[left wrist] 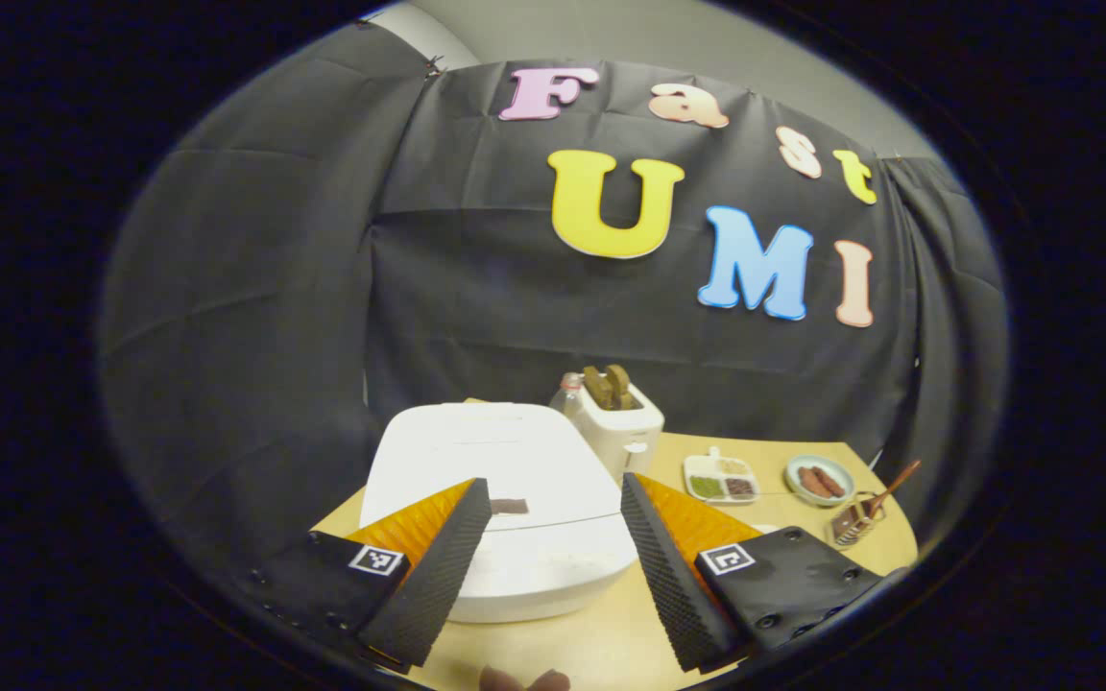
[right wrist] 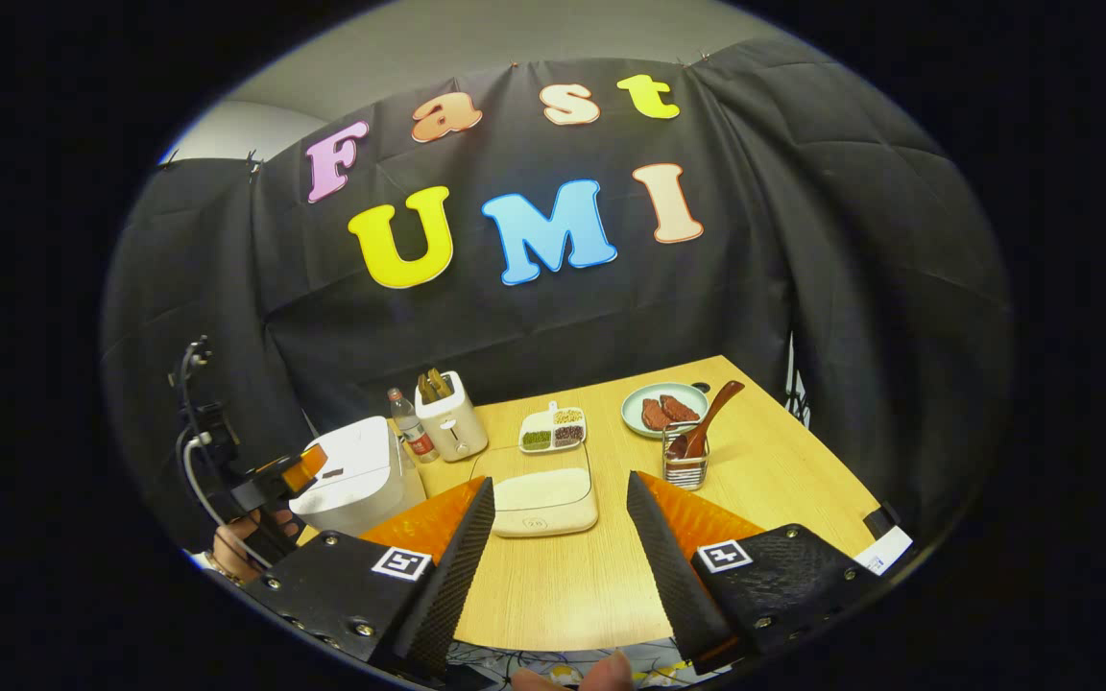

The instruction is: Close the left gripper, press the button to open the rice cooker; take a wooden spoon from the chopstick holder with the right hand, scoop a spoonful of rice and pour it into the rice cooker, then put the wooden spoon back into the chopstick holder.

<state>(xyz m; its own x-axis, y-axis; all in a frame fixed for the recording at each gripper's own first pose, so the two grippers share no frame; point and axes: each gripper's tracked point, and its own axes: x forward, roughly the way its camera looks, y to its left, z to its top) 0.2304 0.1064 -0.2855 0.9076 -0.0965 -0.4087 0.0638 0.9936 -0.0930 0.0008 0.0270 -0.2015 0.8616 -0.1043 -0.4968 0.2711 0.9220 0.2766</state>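
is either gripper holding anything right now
Nothing is held. The left gripper and right gripper are open; the wooden spoon stands in the chopstick holder.

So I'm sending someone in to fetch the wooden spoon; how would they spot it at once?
Start from the wooden table and go to its far right corner, by the plate. A small wire chopstick holder stands there, and the wooden spoon leans out of it: the only long-handled brown utensil around.

Glossy white plastic rice cooker (left wrist: 505,499), matt wooden table (right wrist: 572,576), wire-metal chopstick holder (right wrist: 685,467)
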